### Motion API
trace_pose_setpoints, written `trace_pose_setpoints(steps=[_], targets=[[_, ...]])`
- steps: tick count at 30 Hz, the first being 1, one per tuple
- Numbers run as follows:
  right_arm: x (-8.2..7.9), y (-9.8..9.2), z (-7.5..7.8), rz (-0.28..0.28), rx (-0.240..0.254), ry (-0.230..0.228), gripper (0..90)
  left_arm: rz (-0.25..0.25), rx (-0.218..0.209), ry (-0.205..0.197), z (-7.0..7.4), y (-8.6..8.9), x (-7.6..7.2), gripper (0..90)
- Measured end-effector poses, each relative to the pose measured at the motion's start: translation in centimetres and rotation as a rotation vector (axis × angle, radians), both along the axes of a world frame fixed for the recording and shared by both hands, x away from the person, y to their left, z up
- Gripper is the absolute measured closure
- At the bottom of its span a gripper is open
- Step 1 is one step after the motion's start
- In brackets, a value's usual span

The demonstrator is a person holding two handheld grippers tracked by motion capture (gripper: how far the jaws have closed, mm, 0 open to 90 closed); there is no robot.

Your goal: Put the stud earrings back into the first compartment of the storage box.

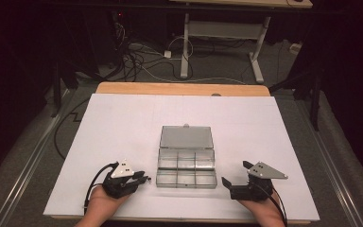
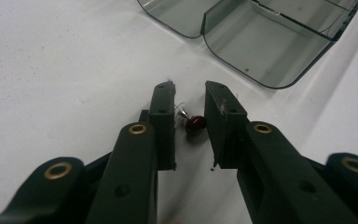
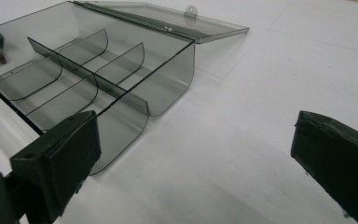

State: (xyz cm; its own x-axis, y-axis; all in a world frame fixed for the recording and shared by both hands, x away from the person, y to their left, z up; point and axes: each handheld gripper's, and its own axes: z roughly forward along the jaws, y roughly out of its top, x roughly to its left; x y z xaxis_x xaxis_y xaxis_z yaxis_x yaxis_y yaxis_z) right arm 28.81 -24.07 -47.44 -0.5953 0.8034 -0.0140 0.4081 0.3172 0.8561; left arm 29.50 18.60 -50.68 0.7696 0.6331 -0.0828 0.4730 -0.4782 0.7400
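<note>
The left gripper [image 2: 189,109] is standing with its two black jaws partly apart, and a small dark-red bead-like component with thin wire leads [image 2: 195,123] is lying between them on the white table sheet [image 2: 51,70]. The component is sitting close against the right-hand pad as the left gripper view shows it, with a gap to the other pad, so the jaws are not pressing on it — whether that one pad is touching it I cannot tell. Just beyond the jaw tips, the rounded corner of a clear smoky-grey plastic compartment box [image 2: 265,51] is lying on the sheet.

The right gripper [image 3: 196,158] is holding its jaws wide apart over bare sheet, with nothing between them. Its near jaw is standing just beside a front corner compartment of the box [image 3: 98,79], whose curved dividers are showing plainly, and the hinged lid [image 3: 177,21] is lying back flat on the sheet behind it.

In the high view the box [image 1: 186,166] is sitting at the middle of the sheet, lid open towards the far side, with the left gripper [image 1: 142,178] near its left front corner and the right gripper [image 1: 234,177] near its right front corner — each held in a hand at the table's near edge.
</note>
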Motion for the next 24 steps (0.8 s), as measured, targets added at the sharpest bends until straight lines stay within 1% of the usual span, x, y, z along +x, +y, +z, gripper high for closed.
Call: trace_pose_setpoints(steps=[6, 11, 16, 24], targets=[[0.09, 0.11, -0.20, 0.001, -0.005, 0.013, 2.2, -0.003, -0.030, 0.005, 0.03, 0.30, 0.03, 72.0], [0.14, -0.06, -0.26, -0.008, -0.010, 0.013, 2.2, -0.001, -0.041, 0.008, 0.04, 0.43, 0.06, 72.0], [0.26, -0.16, -0.47, -0.015, -0.029, 0.017, 0.9, 0.001, -0.049, 0.008, 0.06, 0.52, 0.07, 72.0], [0.45, -0.17, -0.64, -0.012, -0.040, 0.022, 0.2, -0.001, -0.069, 0.014, 0.08, 0.72, 0.10, 72.1]])
